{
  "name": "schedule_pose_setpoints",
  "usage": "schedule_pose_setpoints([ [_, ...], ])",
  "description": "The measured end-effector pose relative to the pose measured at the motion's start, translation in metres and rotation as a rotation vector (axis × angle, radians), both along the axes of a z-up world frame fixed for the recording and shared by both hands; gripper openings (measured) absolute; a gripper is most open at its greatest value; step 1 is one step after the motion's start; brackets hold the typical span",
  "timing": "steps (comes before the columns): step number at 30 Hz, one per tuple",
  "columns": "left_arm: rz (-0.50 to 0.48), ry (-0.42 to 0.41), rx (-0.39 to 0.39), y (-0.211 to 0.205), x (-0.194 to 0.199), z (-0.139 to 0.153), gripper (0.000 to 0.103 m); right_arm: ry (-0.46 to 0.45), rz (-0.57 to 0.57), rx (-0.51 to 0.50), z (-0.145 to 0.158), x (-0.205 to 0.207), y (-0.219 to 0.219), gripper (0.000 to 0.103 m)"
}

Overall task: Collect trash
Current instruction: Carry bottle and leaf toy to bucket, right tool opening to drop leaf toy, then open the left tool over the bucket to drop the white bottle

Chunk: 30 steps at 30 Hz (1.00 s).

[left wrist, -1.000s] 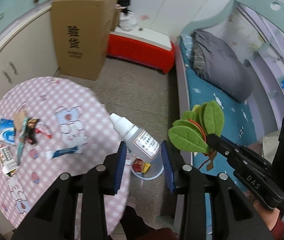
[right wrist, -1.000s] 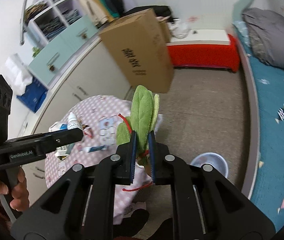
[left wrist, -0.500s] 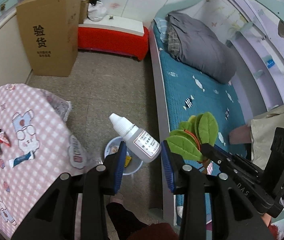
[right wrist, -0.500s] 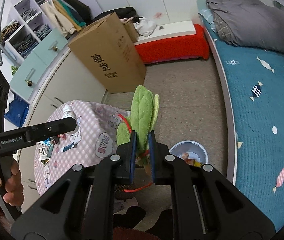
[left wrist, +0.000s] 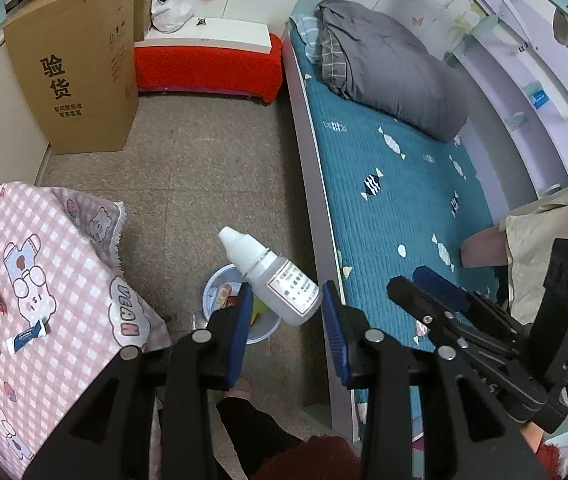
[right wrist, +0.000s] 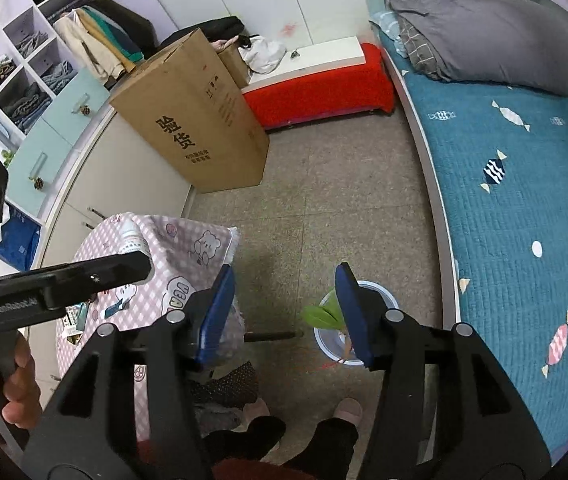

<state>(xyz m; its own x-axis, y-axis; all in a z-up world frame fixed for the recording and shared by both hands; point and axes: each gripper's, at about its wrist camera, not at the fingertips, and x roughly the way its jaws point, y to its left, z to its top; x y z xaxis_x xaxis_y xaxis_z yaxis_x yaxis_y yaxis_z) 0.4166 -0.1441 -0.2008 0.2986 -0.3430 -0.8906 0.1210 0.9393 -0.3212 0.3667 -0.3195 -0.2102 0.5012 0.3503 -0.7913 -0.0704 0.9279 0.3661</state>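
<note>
— Between the left gripper's [left wrist: 284, 312] blue pads, over the floor bin [left wrist: 219, 294]?
— White dropper bottle [left wrist: 273, 280], clamped tilted; label print unreadable.
— Right gripper [right wrist: 284, 308]?
— Jaws wide apart, holding nothing; green leaves [right wrist: 322, 312] lie at the bin's rim. Cardboard box [right wrist: 187, 120] reads "验货".

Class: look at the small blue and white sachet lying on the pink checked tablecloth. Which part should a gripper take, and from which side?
Take the small blue and white sachet across its narrow middle, coming down from above: it lies flat on the pink checked tablecloth, long and thin, so probably only its long edges offer a pinch.
</note>
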Motion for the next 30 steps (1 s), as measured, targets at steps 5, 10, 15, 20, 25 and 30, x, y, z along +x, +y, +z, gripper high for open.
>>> schedule_pose_setpoints([
  [5,-0.028,0.008,0.002,-0.012,0.002,-0.004,0.034,-0.02,-0.026,-0.004,0.007,-0.005,-0.01,0.052],
  [10,-0.055,0.014,0.007,-0.026,0.003,-0.007,0.035,-0.035,-0.04,-0.002,0.013,-0.009,-0.017,0.053],
  [15,-0.077,0.013,0.006,-0.037,0.003,-0.008,0.035,-0.048,-0.068,0.001,0.018,-0.015,-0.027,0.053],
  [20,-0.106,0.003,-0.002,-0.049,0.005,-0.005,0.035,-0.076,-0.107,0.002,0.027,-0.021,-0.039,0.055],
  [25,-0.12,-0.019,0.022,-0.057,0.005,0.0,0.066,-0.1,-0.129,0.001,0.035,-0.027,-0.045,0.056],
  [30,-0.108,-0.038,0.022,-0.055,-0.001,0.005,0.074,-0.099,-0.124,-0.002,0.036,-0.031,-0.044,0.057],
])
